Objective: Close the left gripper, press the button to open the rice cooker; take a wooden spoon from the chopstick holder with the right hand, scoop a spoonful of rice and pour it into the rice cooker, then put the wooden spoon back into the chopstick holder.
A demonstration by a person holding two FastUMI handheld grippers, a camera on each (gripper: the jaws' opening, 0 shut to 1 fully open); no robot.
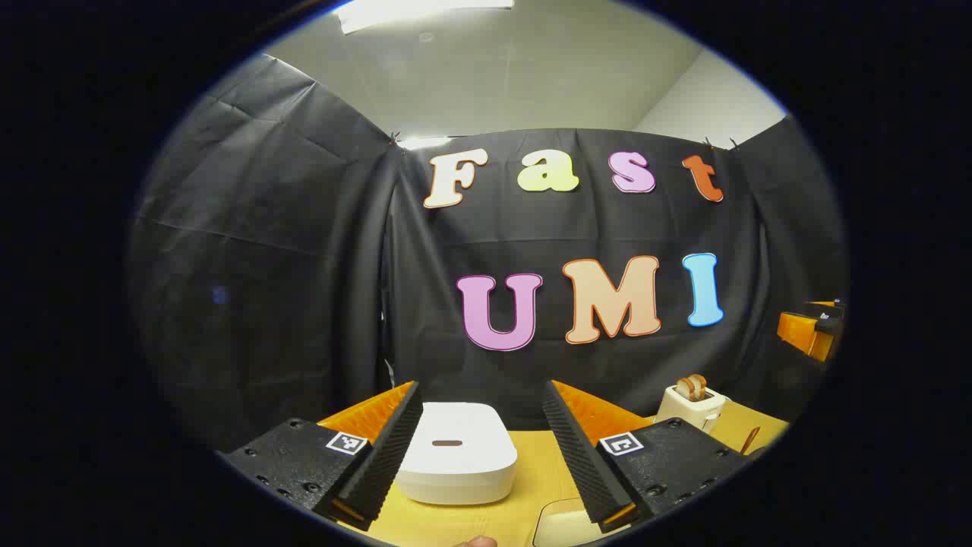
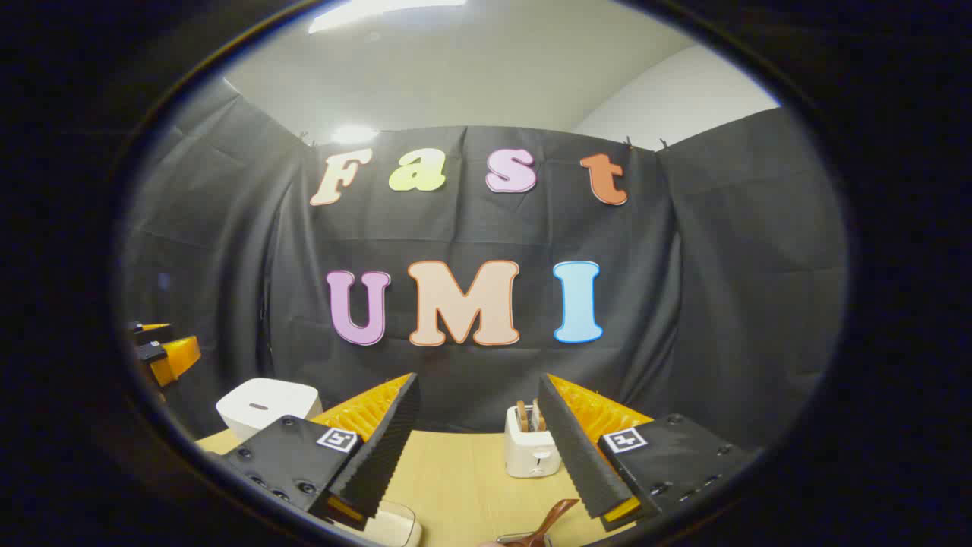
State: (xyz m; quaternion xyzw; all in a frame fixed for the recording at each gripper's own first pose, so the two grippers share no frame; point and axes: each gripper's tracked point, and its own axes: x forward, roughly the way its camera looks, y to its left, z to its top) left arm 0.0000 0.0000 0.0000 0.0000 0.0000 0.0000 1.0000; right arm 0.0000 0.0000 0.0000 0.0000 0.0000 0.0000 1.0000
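Observation:
The white rice cooker sits on the wooden table with its lid down; a dark slot-shaped button shows on top. My left gripper is open, its fingers framing the cooker from above and behind. The cooker also appears at the left of the right gripper view. My right gripper is open with nothing in it. Just below it a brown wooden spoon leans up from a holder cut off by the bottom edge. The spoon's thin handle shows at the right of the left gripper view.
A white toaster-like box with brown slices in it stands on the table near the back cloth, seen also as the box. A pale container lies in front of the cooker. The other gripper's orange body hangs at the right.

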